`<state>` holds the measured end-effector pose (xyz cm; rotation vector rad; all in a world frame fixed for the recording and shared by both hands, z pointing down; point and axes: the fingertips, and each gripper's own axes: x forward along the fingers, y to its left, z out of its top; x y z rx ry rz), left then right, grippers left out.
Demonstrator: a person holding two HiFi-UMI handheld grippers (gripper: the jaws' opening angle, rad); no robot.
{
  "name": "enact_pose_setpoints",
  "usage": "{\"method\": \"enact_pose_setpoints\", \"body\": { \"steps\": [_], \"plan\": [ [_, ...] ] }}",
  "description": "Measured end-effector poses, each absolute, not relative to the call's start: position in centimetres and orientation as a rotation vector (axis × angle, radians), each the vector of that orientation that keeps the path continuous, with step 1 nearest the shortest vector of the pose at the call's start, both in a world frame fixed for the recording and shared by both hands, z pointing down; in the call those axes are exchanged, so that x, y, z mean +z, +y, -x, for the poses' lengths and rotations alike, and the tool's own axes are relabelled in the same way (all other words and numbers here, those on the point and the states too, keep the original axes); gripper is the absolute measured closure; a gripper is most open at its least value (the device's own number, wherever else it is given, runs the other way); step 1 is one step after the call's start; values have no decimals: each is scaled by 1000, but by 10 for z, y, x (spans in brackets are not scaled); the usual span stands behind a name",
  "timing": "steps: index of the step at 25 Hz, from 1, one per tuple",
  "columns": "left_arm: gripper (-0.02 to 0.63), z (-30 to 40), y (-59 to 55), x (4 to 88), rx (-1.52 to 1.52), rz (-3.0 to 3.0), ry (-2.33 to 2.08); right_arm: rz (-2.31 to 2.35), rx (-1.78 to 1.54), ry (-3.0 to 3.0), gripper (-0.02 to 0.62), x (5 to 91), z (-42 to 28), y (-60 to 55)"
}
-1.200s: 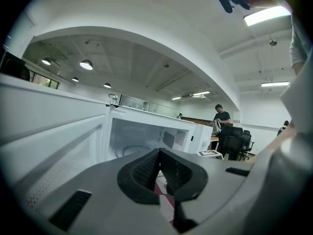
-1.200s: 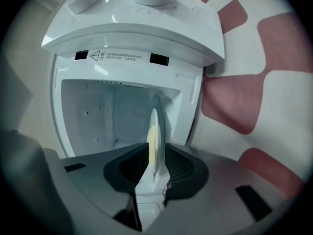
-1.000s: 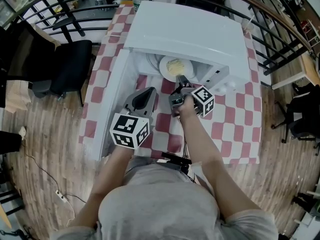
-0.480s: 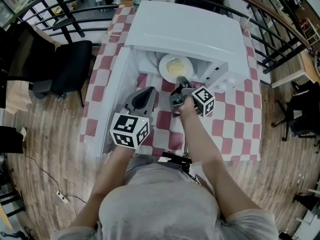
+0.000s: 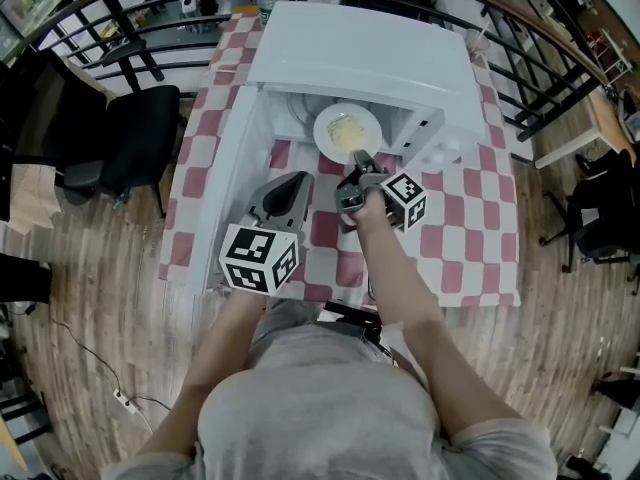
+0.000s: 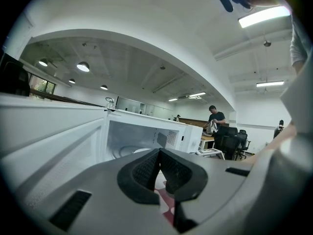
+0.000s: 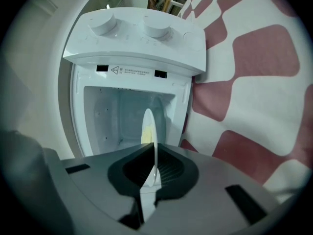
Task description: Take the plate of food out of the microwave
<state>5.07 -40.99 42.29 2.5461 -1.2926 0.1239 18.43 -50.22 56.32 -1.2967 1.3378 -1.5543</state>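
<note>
Your right gripper [image 5: 358, 160] pinches the round white plate of yellow food [image 5: 326, 134] by its near rim; your left gripper [image 5: 296, 182] is clenched, empty. Draw the plate level out of the white microwave [image 5: 370, 53].

Looked like an open-plan office: strip lights [image 6: 263, 15] overhead, desks [image 6: 207, 139] and swivel chairs [image 6: 231, 142] behind, black railings [image 5: 520, 73] edging a wooden floor [image 5: 90, 268].

Grey T-shirt [image 5: 320, 408]; left hand-held gripper [image 5: 296, 182] grey, probably plastic.
</note>
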Motion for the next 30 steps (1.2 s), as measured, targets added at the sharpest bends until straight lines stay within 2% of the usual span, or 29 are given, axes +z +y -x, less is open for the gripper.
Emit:
{"method": "enact_pose_setpoints", "body": {
  "steps": [30],
  "plan": [
    [603, -101, -334, 398, 38, -2644, -1202, 1261, -1504, 1394, 565, 511, -200, -407]
  ]
}}
